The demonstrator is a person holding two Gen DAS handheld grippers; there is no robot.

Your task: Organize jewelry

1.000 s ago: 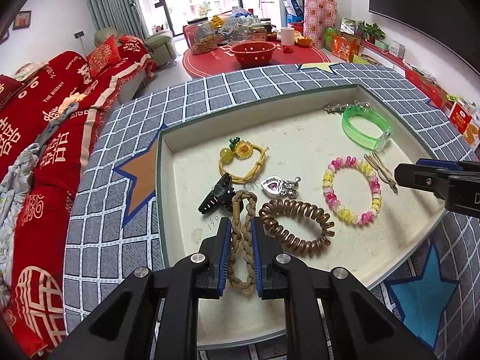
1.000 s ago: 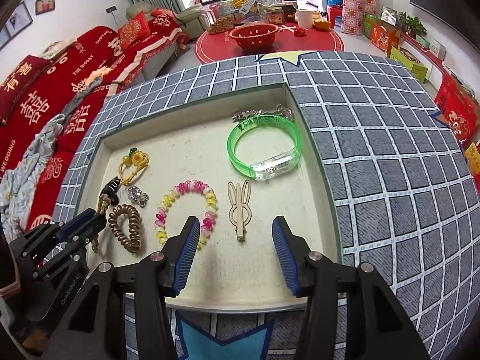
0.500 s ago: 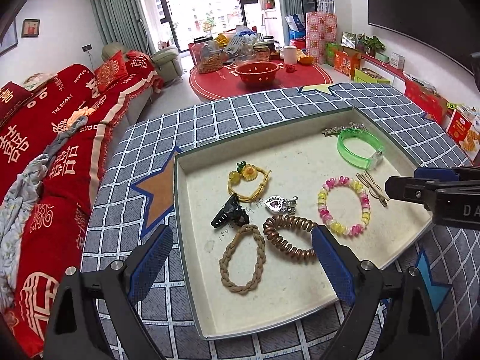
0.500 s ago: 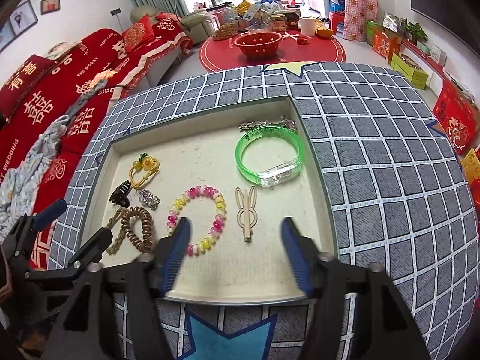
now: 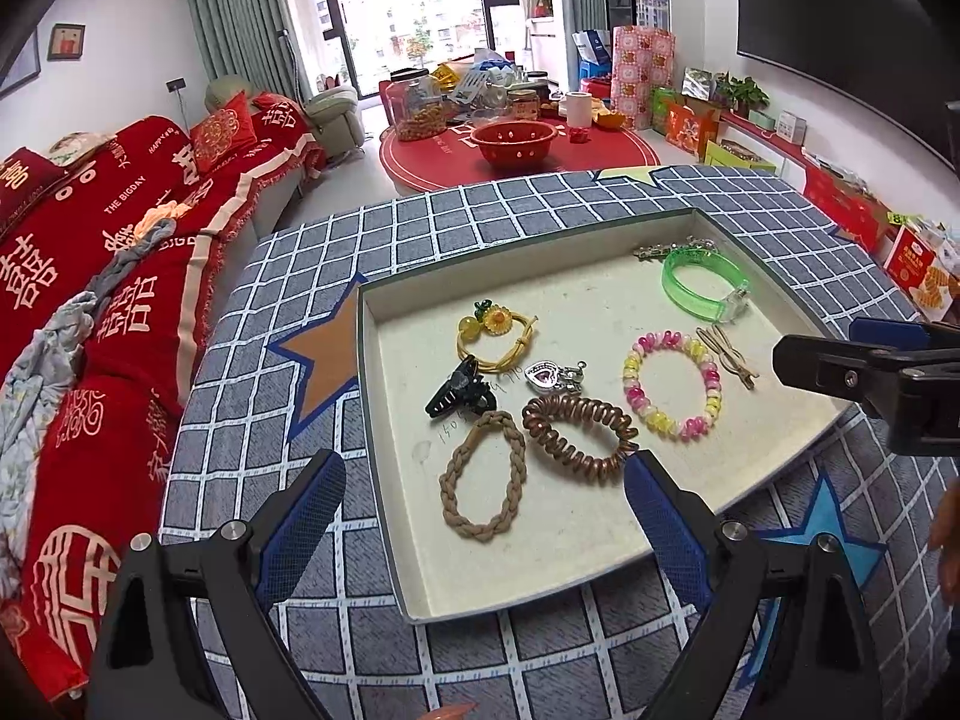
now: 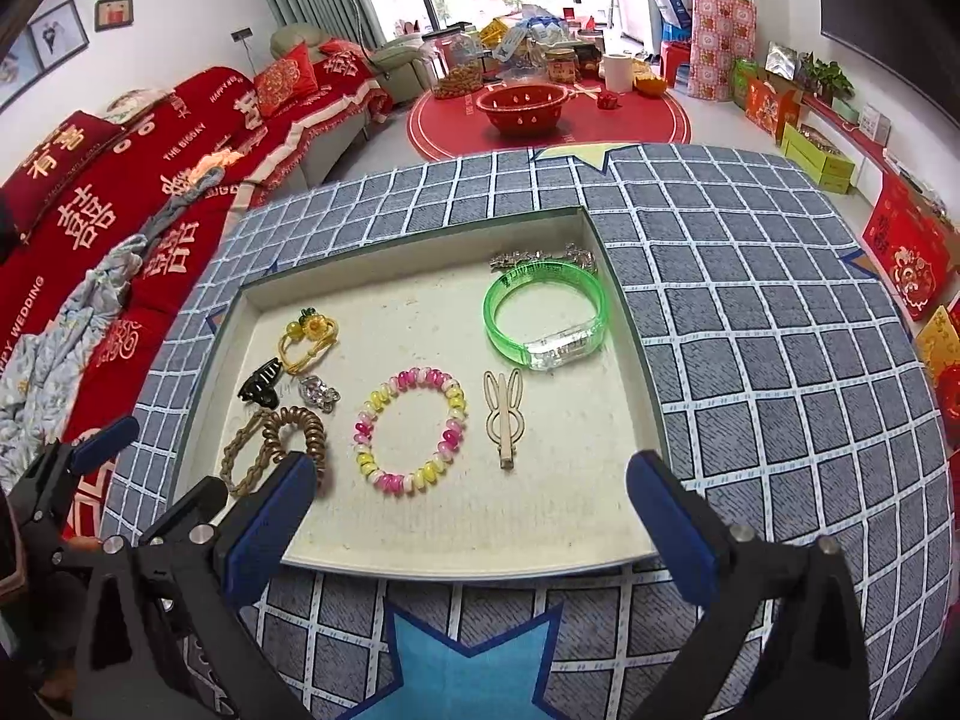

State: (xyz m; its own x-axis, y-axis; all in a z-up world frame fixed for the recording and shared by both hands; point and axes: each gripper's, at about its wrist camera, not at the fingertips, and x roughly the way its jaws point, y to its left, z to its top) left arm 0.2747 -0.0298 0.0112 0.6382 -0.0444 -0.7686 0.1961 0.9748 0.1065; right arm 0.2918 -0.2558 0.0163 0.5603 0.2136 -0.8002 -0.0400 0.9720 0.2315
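Observation:
A shallow cream tray (image 5: 390, 480) (image 6: 630, 324) lies on the checked table. In it lie a tan braided band (image 5: 483, 483) (image 6: 240, 456), a brown spiral hair tie (image 5: 579, 438) (image 6: 294, 432), a black claw clip (image 5: 459, 396) (image 6: 261, 387), a yellow flower band (image 5: 495, 333) (image 6: 306, 339), a heart charm (image 5: 552, 375), a pink-yellow bead bracelet (image 5: 672, 384) (image 6: 411, 429), a rabbit-shaped clip (image 6: 505, 414), a green bangle (image 5: 705, 285) (image 6: 549, 315) and a silver chain (image 6: 540, 258). My left gripper (image 5: 483, 516) is open and empty above the braided band. My right gripper (image 6: 468, 516) is open and empty at the tray's near edge.
A red sofa (image 5: 90, 276) runs along the left of the table. A red round table (image 5: 522, 150) with a red basket and jars stands beyond. Boxes line the right wall (image 5: 840, 204). The right gripper's finger shows at the right of the left wrist view (image 5: 870, 372).
My left gripper let go of the braided band, opened wide and drew back and up. My right gripper opened wider and pulled back a little.

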